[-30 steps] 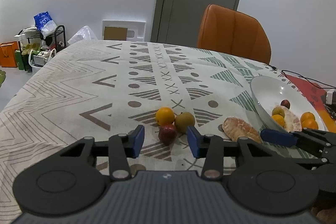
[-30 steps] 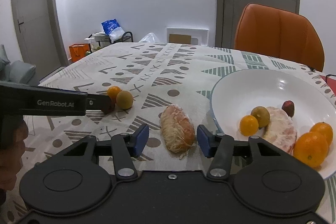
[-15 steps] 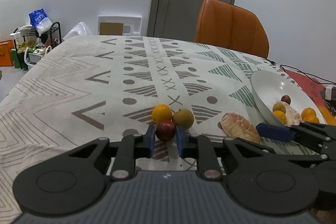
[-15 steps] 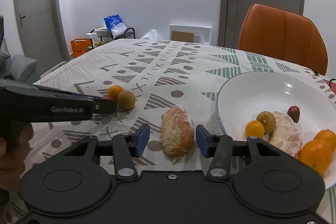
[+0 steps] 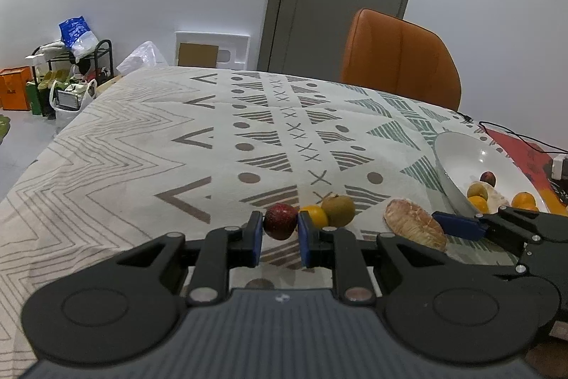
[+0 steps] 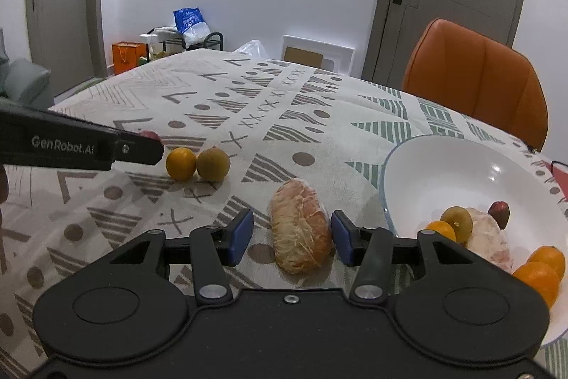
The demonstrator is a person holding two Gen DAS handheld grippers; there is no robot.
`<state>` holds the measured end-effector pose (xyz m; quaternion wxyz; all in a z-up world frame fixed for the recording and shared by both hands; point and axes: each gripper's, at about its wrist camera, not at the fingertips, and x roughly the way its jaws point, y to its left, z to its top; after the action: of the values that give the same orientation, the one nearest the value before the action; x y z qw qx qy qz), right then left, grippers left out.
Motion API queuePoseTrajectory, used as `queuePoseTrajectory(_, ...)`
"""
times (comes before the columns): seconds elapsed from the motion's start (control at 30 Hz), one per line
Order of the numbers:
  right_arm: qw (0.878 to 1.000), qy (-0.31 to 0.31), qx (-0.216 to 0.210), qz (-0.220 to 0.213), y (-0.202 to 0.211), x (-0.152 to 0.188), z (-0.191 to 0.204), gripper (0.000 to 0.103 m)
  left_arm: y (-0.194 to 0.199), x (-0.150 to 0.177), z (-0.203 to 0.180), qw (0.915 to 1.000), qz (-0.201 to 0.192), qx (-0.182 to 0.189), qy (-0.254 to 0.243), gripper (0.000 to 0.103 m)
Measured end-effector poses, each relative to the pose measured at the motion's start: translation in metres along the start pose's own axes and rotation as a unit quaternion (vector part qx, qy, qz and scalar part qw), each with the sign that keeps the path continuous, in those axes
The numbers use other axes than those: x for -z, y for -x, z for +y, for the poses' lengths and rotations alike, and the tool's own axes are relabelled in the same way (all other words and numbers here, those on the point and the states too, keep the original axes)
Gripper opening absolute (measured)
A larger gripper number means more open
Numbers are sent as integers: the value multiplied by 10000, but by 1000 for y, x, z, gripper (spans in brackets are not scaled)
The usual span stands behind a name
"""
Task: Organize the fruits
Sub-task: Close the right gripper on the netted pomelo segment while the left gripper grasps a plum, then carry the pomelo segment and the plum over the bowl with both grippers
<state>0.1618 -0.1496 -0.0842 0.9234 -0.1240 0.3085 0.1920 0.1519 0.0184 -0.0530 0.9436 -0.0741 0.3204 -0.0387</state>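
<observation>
My left gripper (image 5: 280, 229) clenches red plum (image 5: 280, 221); my right gripper (image 6: 291, 233) released, straddling peeled pomelo piece (image 6: 300, 235).

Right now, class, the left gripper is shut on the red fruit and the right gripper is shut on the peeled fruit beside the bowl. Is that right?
Not quite. The left gripper is shut on the red fruit, but the right wrist view shows the right gripper open, its jaws on either side of the peeled fruit beside the bowl.
</observation>
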Motion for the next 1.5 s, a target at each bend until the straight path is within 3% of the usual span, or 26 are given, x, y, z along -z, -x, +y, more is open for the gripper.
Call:
queuePoseTrajectory(0.07,9998,-64,-189,61,0,0,1,36,1,1,0,10000,24,-37,4,20)
queuePoseTrajectory(0.13,9990,-172,-409,84,1,0,-1,35,3,1,-1,10000,24,-52,0,20)
queuePoseTrajectory(0.33,9984,-247,-507,15,8,1,-2,32,11,0,-12,9999,-53,-61,-105,20)
queuePoseTrajectory(0.83,9961,-659,-477,-331,37,6,-29,29,22,-2,-41,9993,-189,133,-304,20)
queuePoseTrajectory(1.17,9961,-676,-549,-106,34,13,-26,29,24,3,-40,9994,-175,106,-283,20)
queuePoseTrajectory(1.2,9962,-669,-557,-99,34,13,-25,33,24,3,-38,9995,-167,94,-267,20)
queuePoseTrajectory(1.43,9976,-500,-460,88,22,15,-13,40,22,2,-25,9998,-147,2,-163,20)
queuePoseTrajectory(1.5,9981,-399,-467,64,21,16,-9,37,22,3,-22,9998,-139,-14,-128,20)
